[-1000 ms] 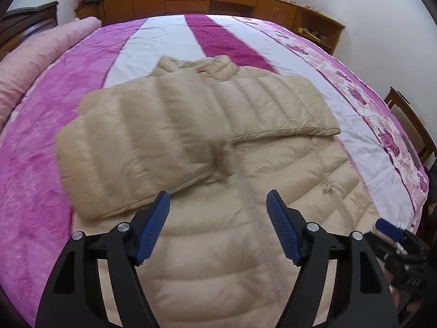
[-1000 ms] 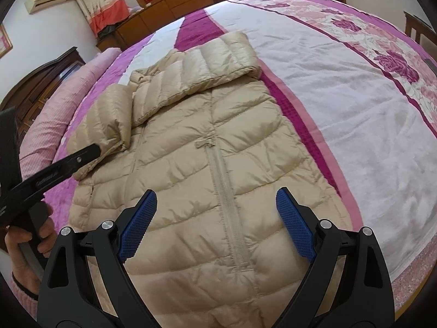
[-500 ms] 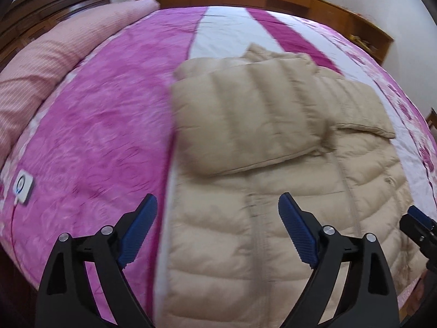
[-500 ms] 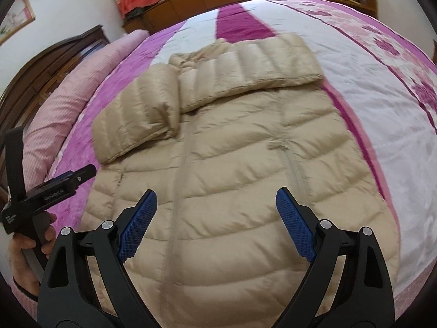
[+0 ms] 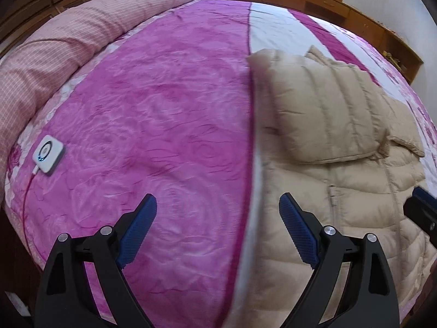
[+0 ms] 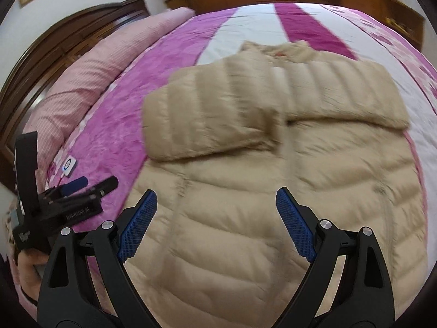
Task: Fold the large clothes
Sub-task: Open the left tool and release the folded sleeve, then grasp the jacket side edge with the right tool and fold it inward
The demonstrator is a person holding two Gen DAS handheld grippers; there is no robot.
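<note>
1. While both sleeves already lie folded across the chest of the jacket (image 6: 245, 205), the body below them is spread flat and unfolded, so the task looks roughly midway: sleeves done, the lengthwise folds of the body left.
2. Nearest in the right wrist view, the right gripper (image 6: 215, 218) hangs over the lower part of the jacket with its jaws wide apart and nothing between them; the quilted fabric lies directly beneath and ahead of it, not touched as far as can be seen.
3. Nearest in the left wrist view, the left gripper (image 5: 217, 227) also stands wide apart and empty, over the pink bedspread (image 5: 164, 125) just beside the jacket's left edge; the jacket (image 5: 341, 191) lies to its right, its edge passing close under the right-hand jaw.
4. Further on, the left sleeve (image 6: 202, 117) lies folded inward over the chest and meets the right sleeve (image 6: 341, 95), which crosses from the other side.
5. Beyond them the collar (image 6: 275, 49) points toward the far side of the bed.
6. Off to the left, a small white device (image 5: 48, 154) with a cord rests on the bedspread, well apart from the jacket, and a pink bolster (image 5: 68, 41) lies along the headboard side.
</note>
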